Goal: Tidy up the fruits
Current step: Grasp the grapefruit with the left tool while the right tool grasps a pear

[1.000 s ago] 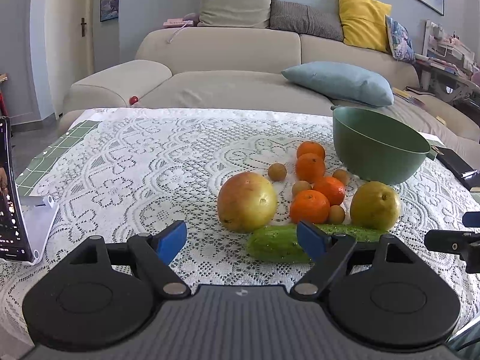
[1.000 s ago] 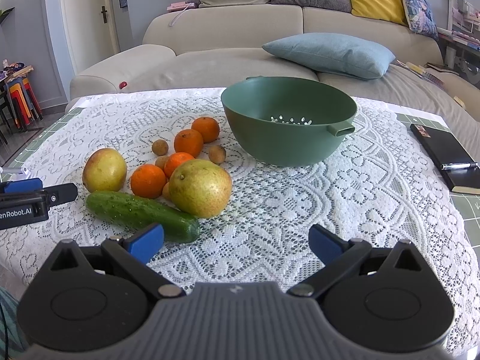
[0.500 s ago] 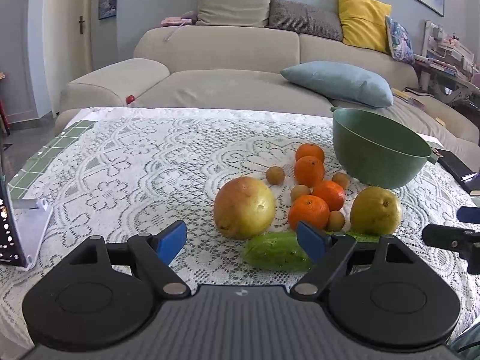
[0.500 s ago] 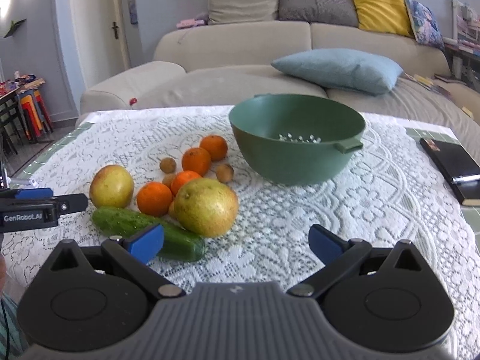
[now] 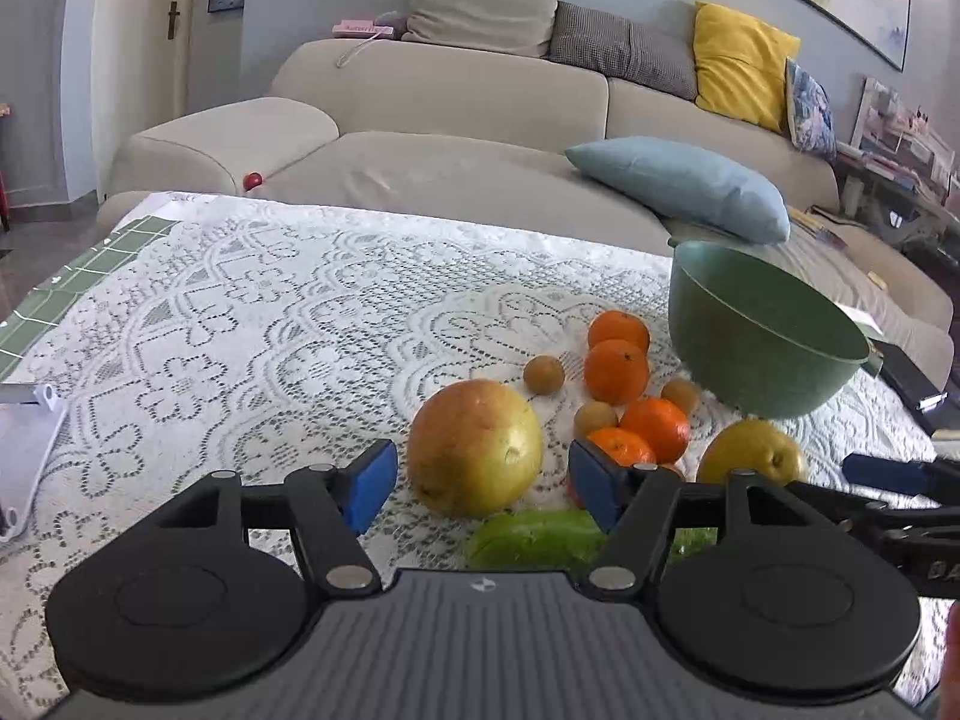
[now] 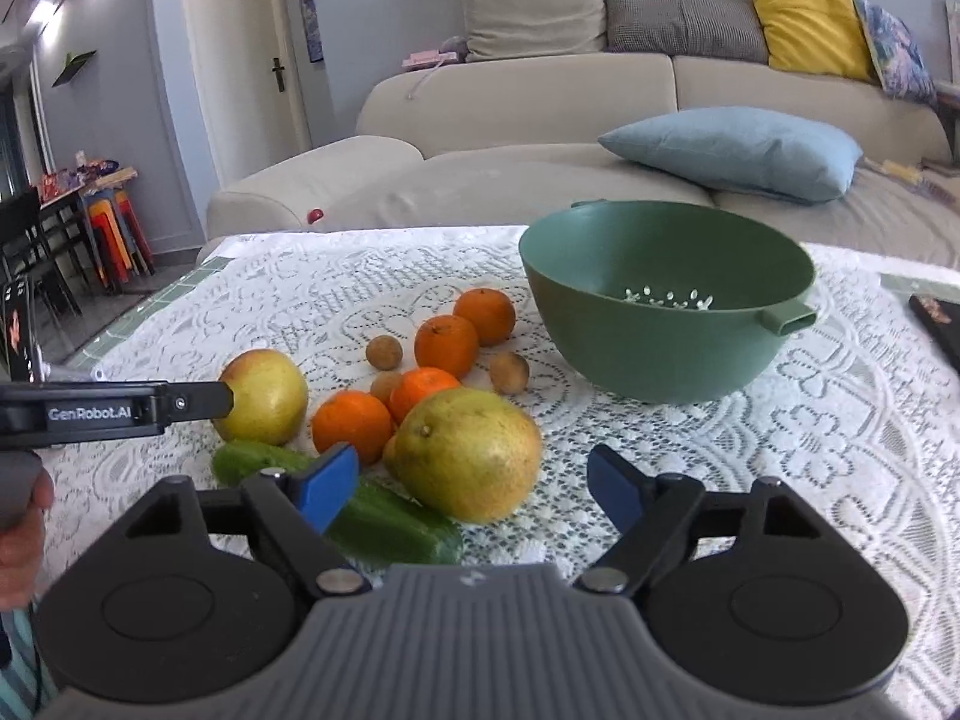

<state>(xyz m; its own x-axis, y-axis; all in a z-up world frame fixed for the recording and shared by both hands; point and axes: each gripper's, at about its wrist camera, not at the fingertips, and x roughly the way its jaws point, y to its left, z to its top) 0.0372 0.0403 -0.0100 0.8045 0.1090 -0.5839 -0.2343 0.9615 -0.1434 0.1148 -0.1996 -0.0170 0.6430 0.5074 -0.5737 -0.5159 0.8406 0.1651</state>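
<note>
From here I see a white lace tablecloth (image 5: pixel 252 324) spread over a green grid mat (image 5: pixel 90 267) that shows at the far left edge. Behind the table runs a beige sofa (image 5: pixel 456 96) with a light blue pillow (image 5: pixel 678 186) lying on its seat and a yellow cushion (image 5: pixel 741 63) upright against the backrest. A black notebook (image 6: pixel 939 324) lies at the table's right edge. Stacked coloured stools (image 6: pixel 114 234) stand far left.

Fruits (image 6: pixel 384 408) on tablecloth (image 6: pixel 810 450), left of colander (image 6: pixel 666 300); cucumber (image 6: pixel 372 510) nearest.
</note>
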